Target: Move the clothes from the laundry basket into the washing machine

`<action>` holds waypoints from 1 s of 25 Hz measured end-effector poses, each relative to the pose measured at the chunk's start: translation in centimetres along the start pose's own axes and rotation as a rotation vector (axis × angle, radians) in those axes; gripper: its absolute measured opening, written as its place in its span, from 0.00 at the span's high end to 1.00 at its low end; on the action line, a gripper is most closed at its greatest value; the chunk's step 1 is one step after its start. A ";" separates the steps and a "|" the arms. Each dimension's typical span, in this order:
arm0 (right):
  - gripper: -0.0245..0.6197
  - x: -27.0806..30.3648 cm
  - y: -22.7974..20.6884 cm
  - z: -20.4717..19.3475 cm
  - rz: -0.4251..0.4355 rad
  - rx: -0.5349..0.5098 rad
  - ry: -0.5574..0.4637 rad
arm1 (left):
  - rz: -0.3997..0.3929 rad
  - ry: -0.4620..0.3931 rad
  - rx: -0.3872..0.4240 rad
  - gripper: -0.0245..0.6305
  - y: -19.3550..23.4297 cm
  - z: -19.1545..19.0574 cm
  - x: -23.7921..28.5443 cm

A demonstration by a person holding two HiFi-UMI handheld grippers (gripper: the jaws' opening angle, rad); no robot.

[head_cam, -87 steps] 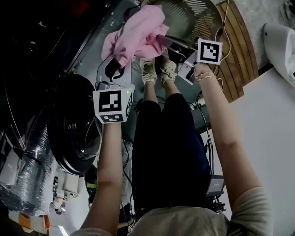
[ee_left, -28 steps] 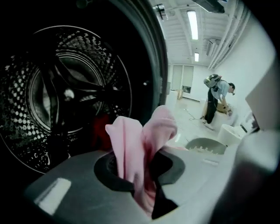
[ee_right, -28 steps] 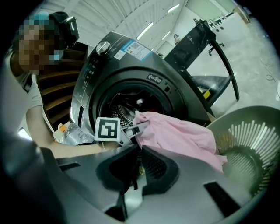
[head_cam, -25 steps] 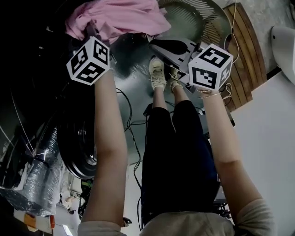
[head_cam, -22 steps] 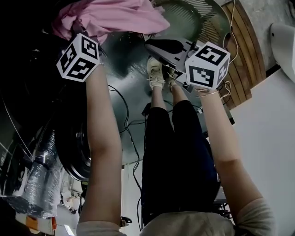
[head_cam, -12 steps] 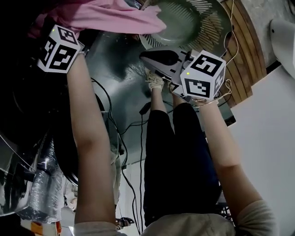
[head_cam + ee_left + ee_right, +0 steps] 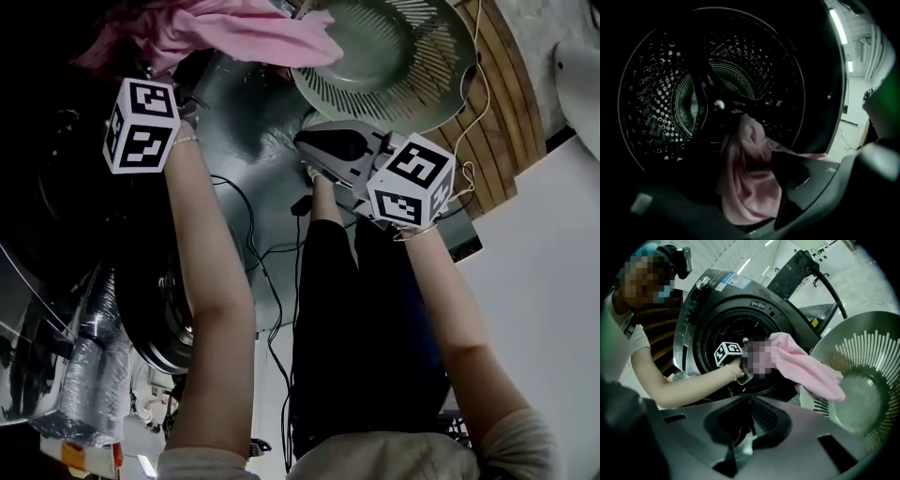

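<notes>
Perforated steel of the washing machine drum (image 7: 661, 108) fills the background ahead of the left gripper (image 7: 740, 185). A pink garment (image 7: 745, 178) hangs over the drum's lip and lies between that gripper's jaws, which have just been opening and stand apart without pressing it. Its far end reaches the laundry basket (image 7: 862, 380), which stands just beyond the right gripper (image 7: 749, 401), whose jaws are closed on nothing.

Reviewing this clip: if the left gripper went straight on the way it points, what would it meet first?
The pink garment, loose between the left gripper's jaws, which have just been opening; past it, the washing machine drum. Depth is unclear.
</notes>
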State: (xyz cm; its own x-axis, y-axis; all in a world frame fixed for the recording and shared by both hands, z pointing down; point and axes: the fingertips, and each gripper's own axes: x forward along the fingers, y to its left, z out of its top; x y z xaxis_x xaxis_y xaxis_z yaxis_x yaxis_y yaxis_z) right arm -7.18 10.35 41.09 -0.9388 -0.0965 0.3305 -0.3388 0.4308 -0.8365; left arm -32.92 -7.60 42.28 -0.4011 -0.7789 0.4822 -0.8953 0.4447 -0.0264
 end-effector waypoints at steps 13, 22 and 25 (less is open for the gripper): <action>0.91 -1.1 -4.5 1.3 -0.181 -0.036 -0.111 | -0.526 0.348 -0.069 0.46 -16.4 -14.8 -6.6; 0.91 -2.1 -5.5 0.6 -0.187 -0.056 -0.106 | -0.467 0.319 -0.013 0.77 -17.3 -15.6 -2.9; 0.92 -2.3 -5.5 0.9 -0.191 -0.056 -0.119 | -0.450 0.278 0.076 0.89 -16.4 -14.6 -3.3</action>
State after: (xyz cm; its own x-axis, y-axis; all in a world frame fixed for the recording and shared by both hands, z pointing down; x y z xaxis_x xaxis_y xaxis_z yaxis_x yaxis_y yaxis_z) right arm -3.22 7.43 44.53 -0.8596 -0.2852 0.4240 -0.5105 0.4436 -0.7366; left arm -14.05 -5.84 53.92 0.0829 -0.7339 0.6742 -0.9826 0.0526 0.1781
